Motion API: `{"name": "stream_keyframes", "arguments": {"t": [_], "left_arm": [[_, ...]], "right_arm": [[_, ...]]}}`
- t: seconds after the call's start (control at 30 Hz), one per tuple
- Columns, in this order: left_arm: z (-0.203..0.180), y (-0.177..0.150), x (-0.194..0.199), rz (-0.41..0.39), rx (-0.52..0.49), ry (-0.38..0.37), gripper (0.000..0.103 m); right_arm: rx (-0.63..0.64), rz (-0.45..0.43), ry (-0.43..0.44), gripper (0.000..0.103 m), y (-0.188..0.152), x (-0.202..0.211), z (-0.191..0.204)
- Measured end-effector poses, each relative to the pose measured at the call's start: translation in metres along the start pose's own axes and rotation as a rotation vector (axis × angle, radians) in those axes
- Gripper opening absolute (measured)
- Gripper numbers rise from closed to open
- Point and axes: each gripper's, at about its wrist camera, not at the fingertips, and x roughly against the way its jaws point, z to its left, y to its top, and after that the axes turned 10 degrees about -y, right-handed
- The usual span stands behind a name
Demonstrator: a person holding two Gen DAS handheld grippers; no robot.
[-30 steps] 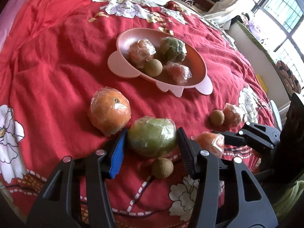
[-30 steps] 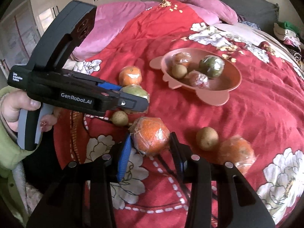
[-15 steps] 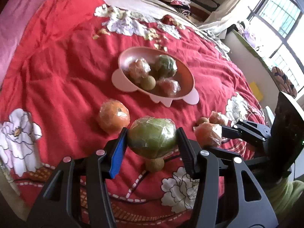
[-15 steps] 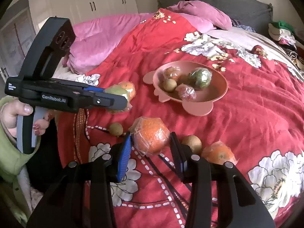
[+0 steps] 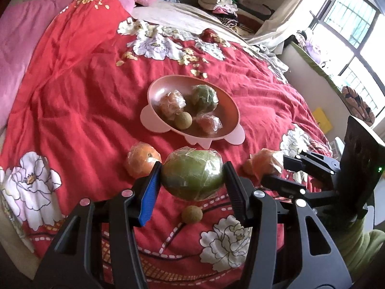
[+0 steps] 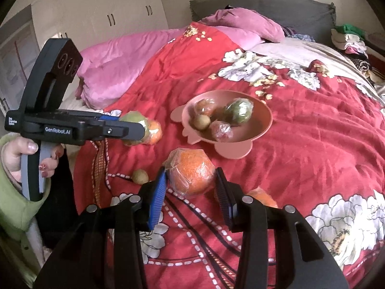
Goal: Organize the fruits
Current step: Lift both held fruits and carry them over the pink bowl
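My left gripper point(image 5: 192, 180) is shut on a plastic-wrapped green fruit point(image 5: 192, 172) and holds it above the red bedspread. My right gripper point(image 6: 192, 183) is shut on a wrapped orange point(image 6: 192, 171), also lifted; it shows in the left wrist view point(image 5: 264, 163) too. The pink bowl point(image 5: 154, 91) sits ahead, holding several wrapped fruits and a small brown fruit point(image 5: 182, 120). In the right wrist view the bowl point(image 6: 264, 118) is ahead and to the right. A wrapped orange point(image 5: 140, 160) and a small brown fruit point(image 5: 191, 213) lie on the bedspread.
Another wrapped orange point(image 6: 262, 196) lies on the bedspread behind my right finger. A pink quilt point(image 6: 134, 55) lies along the left side. Folded clothes point(image 5: 221, 2) are piled at the bed's head. A window point(image 5: 349, 16) is at the right.
Both grippers have risen with their fruits off the bedspread. The views have pulled back and the bowl looks farther away.
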Motion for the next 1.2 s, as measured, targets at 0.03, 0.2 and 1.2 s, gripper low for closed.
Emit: {"name": "stream_keyframes", "arguments": {"t": [0.03, 0.2, 1.2], "left_arm": [[-0.001, 0.001, -0.001, 0.001, -0.003, 0.0, 0.044], [-0.005, 0.009, -0.006, 0.003, -0.021, 0.002, 0.044], [-0.011, 0.049, -0.062, 0.062, -0.095, 0.033, 0.044]], "right_arm": [[-0.005, -0.003, -0.001, 0.039, 0.001, 0.001, -0.002], [-0.029, -0.023, -0.01, 0.039, 0.007, 0.006, -0.011], [-0.085, -0.026, -0.099, 0.039, 0.08, -0.019, -0.074]]}}
